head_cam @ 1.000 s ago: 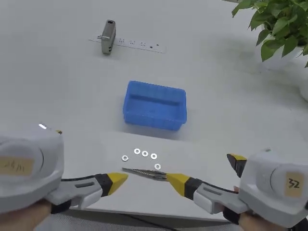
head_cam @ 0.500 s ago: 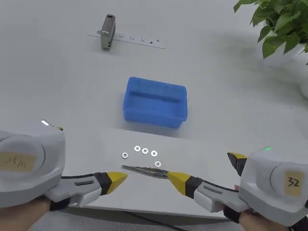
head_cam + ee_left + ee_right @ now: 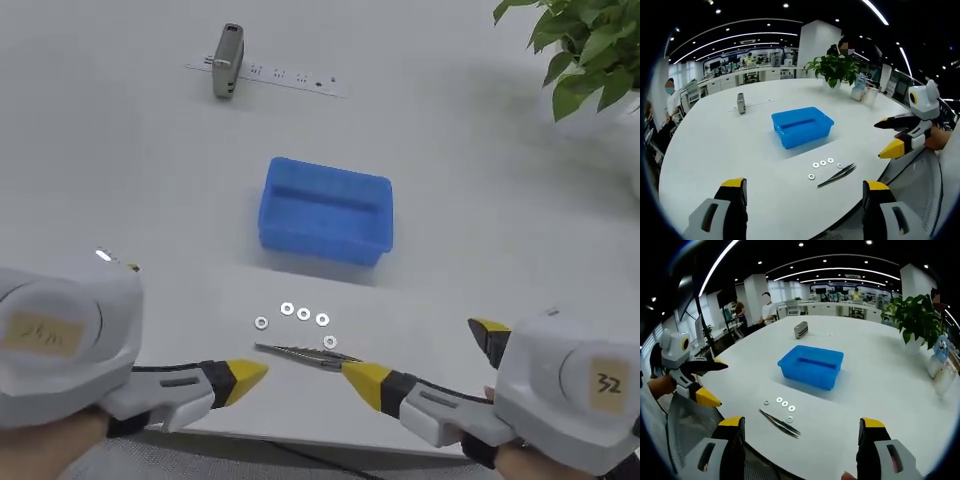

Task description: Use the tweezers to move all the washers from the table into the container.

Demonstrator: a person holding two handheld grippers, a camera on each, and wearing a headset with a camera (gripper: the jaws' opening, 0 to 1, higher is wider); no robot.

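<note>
1. My left gripper (image 3: 804, 185) sits at the lower left of the head view, its grey jaws with yellow tips spread wide.
2. My right gripper (image 3: 801, 422), at the lower right, has its jaws just as far apart.
3. At lower centre between them, the thin dark metal tweezers (image 3: 305, 356) lie flat on the smooth white table (image 3: 480, 230).
4. Five small flat silvery washers (image 3: 303, 314) lie on the table just above the tweezers. Four form a loose arc and one sits right beside the tweezers.
5. The container (image 3: 320, 245), a blue rectangular plastic bin with rounded corners, stands at frame centre, apart from the washers.
6. At upper left a white power strip (image 3: 285, 80) carries a grey blocky plug (image 3: 229, 60).
</note>
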